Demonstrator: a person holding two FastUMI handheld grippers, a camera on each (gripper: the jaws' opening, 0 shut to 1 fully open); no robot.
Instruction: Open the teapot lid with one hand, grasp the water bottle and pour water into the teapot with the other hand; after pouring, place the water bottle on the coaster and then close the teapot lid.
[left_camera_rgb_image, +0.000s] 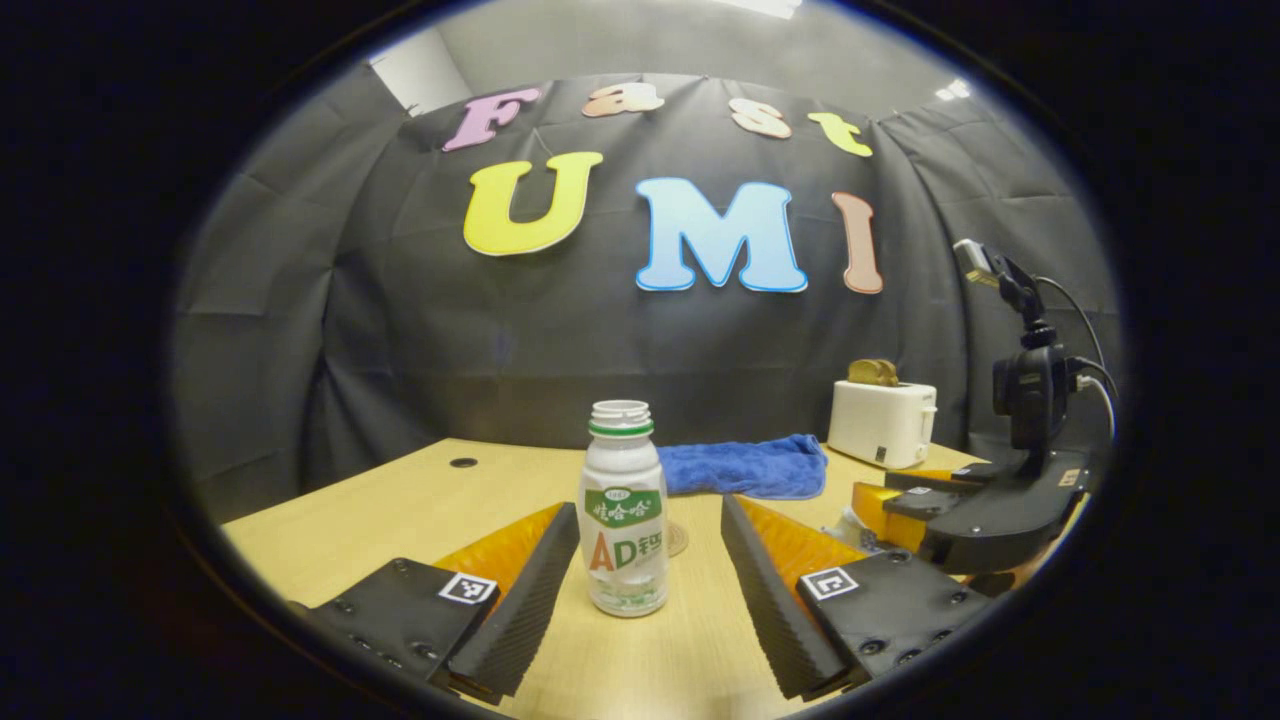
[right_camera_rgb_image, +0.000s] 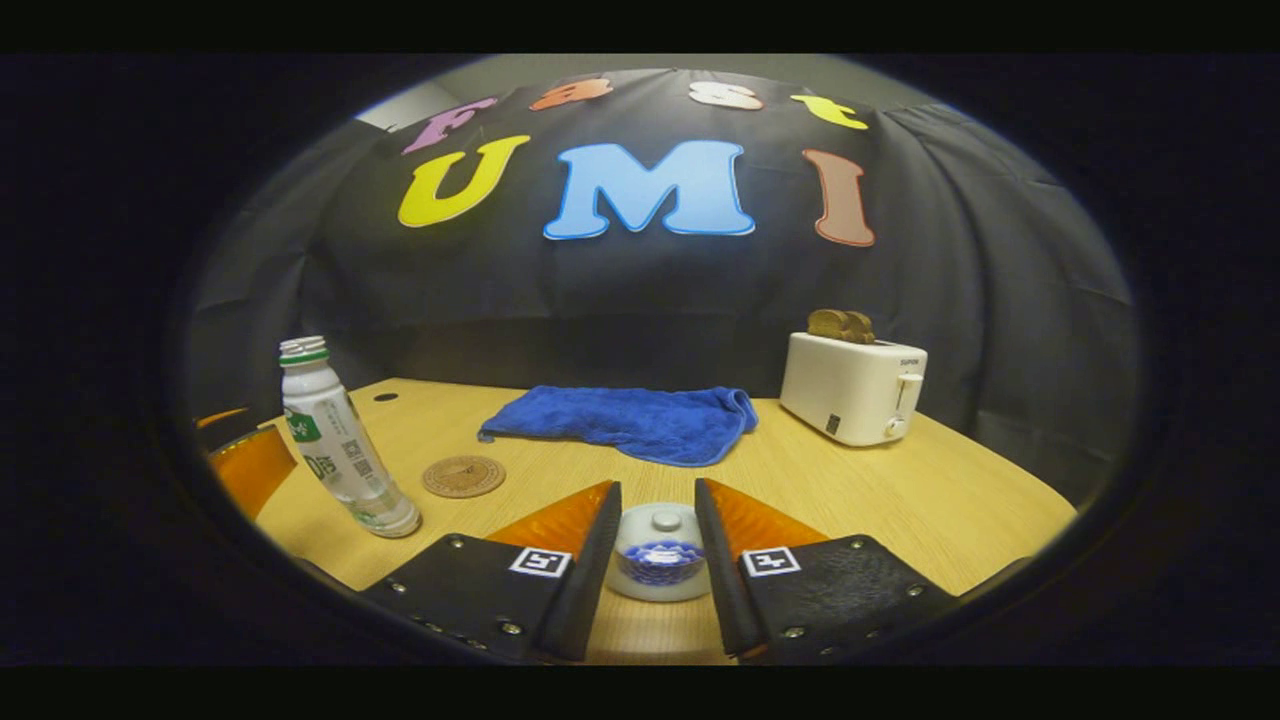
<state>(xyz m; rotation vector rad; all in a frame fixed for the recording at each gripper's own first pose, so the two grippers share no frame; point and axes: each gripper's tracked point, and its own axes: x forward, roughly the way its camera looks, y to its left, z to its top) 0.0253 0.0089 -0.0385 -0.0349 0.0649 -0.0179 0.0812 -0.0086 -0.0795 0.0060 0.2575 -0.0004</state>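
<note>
A white uncapped water bottle (left_camera_rgb_image: 622, 510) with a green neck ring stands upright on the table between the spread fingers of my left gripper (left_camera_rgb_image: 650, 505), which is open and not touching it. The bottle (right_camera_rgb_image: 335, 440) also appears at the left of the right gripper view, with a round cork coaster (right_camera_rgb_image: 463, 476) just beside it. Part of that coaster (left_camera_rgb_image: 679, 538) peeks out behind the bottle. A small white teapot (right_camera_rgb_image: 660, 565) with a blue pattern and its lid (right_camera_rgb_image: 664, 521) on sits between the fingers of my right gripper (right_camera_rgb_image: 657, 490), which is open around it.
A blue towel (right_camera_rgb_image: 625, 420) lies at the back of the wooden table (right_camera_rgb_image: 900, 500). A white toaster (right_camera_rgb_image: 852, 385) holding bread stands at the back right. The right gripper's body (left_camera_rgb_image: 990, 510) with its camera mount is close by, to the right of the left gripper.
</note>
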